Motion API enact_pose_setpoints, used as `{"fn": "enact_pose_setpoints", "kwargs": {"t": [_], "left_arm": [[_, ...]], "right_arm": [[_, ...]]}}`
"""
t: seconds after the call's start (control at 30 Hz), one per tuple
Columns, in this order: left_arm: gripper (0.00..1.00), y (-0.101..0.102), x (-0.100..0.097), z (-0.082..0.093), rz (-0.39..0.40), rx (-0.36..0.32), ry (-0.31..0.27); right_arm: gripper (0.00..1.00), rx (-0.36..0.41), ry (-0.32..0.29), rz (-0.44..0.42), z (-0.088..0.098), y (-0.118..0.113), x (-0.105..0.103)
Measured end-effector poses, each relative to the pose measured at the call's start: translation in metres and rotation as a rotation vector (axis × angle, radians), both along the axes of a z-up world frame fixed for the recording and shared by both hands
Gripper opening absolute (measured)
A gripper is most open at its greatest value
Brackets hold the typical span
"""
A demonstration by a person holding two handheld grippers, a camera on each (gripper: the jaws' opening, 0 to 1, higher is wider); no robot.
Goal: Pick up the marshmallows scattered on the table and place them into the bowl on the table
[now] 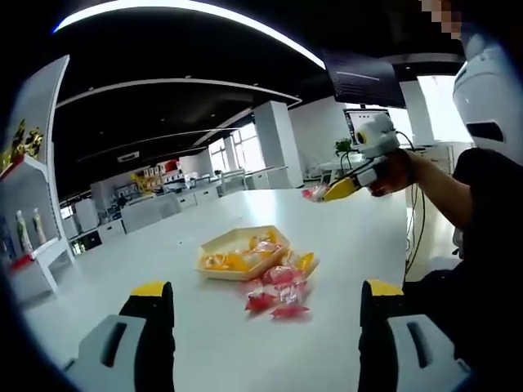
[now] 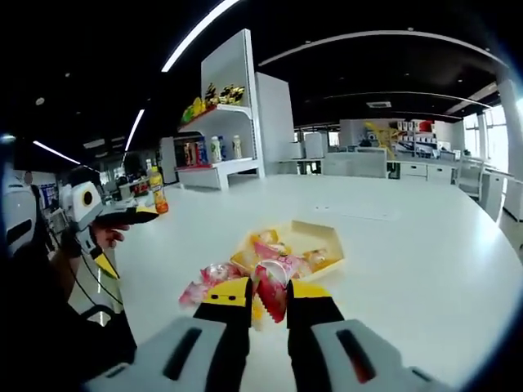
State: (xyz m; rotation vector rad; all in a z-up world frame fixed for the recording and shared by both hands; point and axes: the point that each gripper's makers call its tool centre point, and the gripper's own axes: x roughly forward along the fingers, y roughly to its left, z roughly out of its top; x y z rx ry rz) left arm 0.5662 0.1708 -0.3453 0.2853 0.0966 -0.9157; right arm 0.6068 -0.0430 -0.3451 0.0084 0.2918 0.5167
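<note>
A beige hexagonal bowl sits on the white table with yellow and pink wrapped marshmallows inside. A few red and pink marshmallow packets lie on the table touching its near side. My left gripper hovers open in front of them, jaws wide apart with nothing between. My right gripper is shut on a pink-red marshmallow packet, held in the air above the bowl. From the left gripper view, the right gripper hangs high beyond the bowl with the packet at its tip.
More loose packets lie left of the bowl. A person's body stands at the table's edge. A white shelf with bottles rises behind the table. An orange bottle stands at the table's far side.
</note>
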Motion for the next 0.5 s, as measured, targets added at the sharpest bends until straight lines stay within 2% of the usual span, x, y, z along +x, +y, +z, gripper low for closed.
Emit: {"fn": "enact_pose_setpoints", "kwargs": {"t": [0.17, 0.23, 0.3, 0.5], "left_arm": [[0.94, 0.004, 0.001, 0.001, 0.012, 0.002, -0.004], [0.94, 0.006, 0.001, 0.002, 0.015, 0.002, -0.006], [0.94, 0.007, 0.001, 0.002, 0.018, 0.001, -0.007], [0.94, 0.009, 0.000, 0.004, 0.022, -0.003, -0.012]], "right_arm": [[0.14, 0.011, 0.017, 0.010, -0.005, 0.004, 0.009], [0.14, 0.004, 0.022, 0.008, -0.007, 0.004, 0.013], [0.14, -0.034, 0.018, 0.009, -0.009, 0.006, 0.015], [0.14, -0.032, 0.018, 0.021, -0.006, 0.014, 0.024]]}}
